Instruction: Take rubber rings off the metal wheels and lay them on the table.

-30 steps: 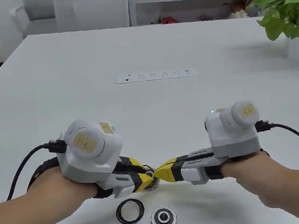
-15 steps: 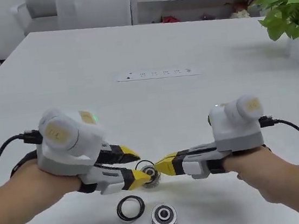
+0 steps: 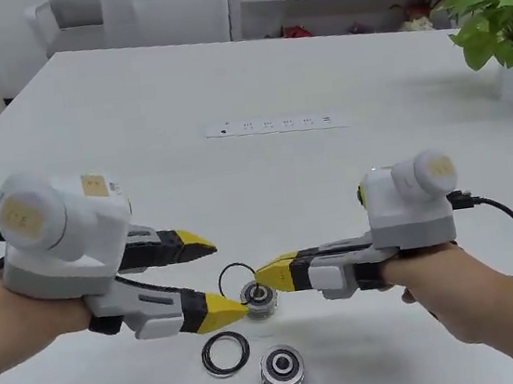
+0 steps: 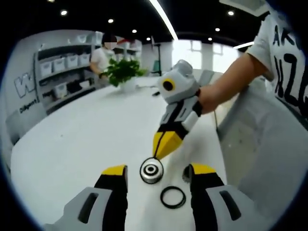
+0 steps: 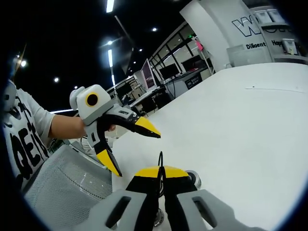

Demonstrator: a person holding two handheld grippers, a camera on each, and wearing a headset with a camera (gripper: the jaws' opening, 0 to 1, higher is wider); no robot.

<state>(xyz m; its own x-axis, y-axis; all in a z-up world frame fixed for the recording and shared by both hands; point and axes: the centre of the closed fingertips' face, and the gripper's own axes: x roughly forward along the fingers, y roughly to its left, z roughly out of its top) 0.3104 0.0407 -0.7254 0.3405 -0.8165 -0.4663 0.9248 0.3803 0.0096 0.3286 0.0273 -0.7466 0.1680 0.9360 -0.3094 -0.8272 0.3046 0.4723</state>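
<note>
Holding my left gripper (image 3: 229,277) wide open at lower left, I see a metal wheel (image 3: 258,297) on the table (image 3: 136,122) at bottom centre; my right gripper (image 3: 265,275) pinches a rubber ring (image 3: 236,266) just above it.

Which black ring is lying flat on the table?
The rubber ring beside the nearer metal wheel; the other ring stands pinched in the right gripper.
</note>
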